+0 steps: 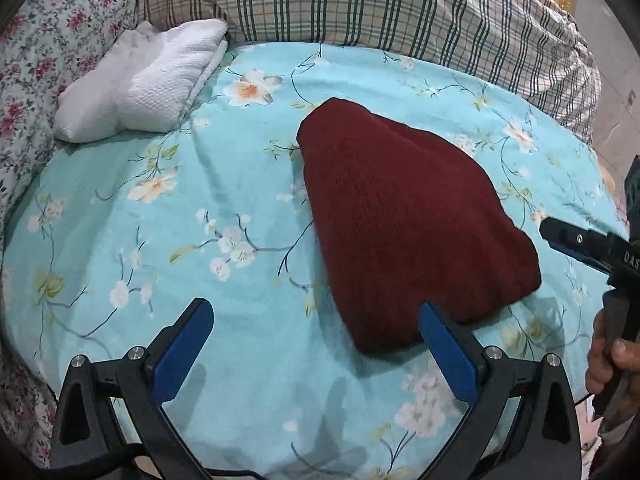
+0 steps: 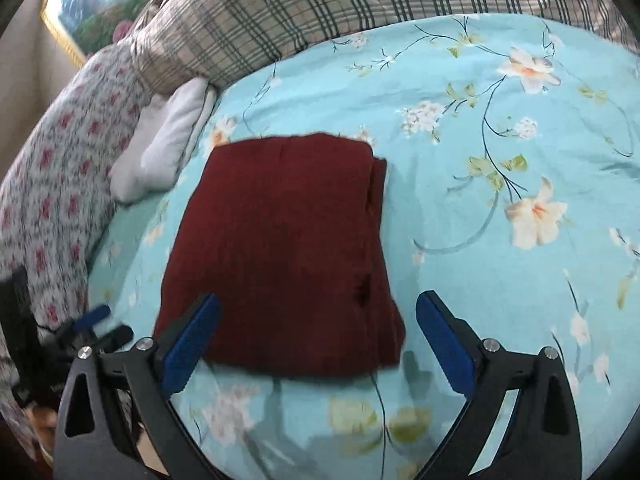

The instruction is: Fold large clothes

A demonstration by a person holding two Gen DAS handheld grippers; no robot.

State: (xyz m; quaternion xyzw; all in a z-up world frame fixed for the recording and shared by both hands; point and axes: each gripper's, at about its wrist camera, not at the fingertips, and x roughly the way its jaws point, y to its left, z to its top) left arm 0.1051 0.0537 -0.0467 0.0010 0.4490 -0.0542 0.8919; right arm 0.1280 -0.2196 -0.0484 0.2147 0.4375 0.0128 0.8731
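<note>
Maroon sweater [image 2: 280, 248], folded on the bed [image 2: 480, 160], lies just ahead of your right tool [image 2: 318, 334], long axis running away from it, right of your left tool [image 1: 316, 344]; both gape empty.

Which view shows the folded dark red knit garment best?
The right wrist view: the folded dark red knit garment lies centred, a squarish stack with its layered right edge visible, though slightly blurred. The left wrist view shows it sharper but obliquely, tapering away.
</note>
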